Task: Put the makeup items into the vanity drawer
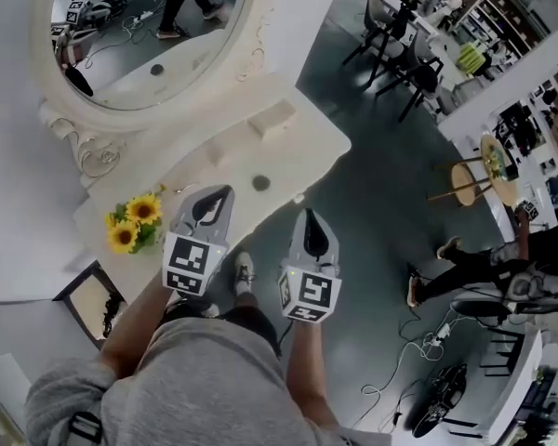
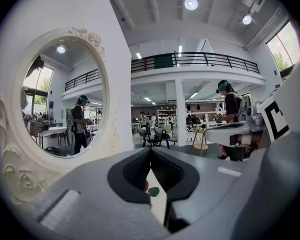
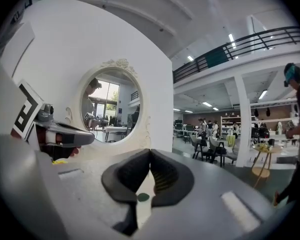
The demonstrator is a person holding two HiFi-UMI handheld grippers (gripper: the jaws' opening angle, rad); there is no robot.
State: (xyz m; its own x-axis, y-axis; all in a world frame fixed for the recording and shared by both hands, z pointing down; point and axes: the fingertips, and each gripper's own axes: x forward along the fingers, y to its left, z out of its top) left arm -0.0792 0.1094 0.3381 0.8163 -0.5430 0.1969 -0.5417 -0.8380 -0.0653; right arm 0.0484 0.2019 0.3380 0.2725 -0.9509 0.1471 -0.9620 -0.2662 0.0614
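Note: left gripper (image 1: 221, 195) and right gripper (image 1: 309, 216) both closed, empty, near the vanity (image 1: 302, 151) front edge; you part the jaws first, then line up squarely on the small dark disc (image 1: 260, 183) lying on top.

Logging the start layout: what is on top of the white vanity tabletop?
An oval cream-framed mirror, yellow sunflowers, a small dark round item and a cream rectangular box. The left gripper covers part of the near edge; whatever lies beneath it is hidden.

Grey floor (image 1: 372, 193), white wall (image 3: 65, 44), black chairs (image 1: 405, 59)
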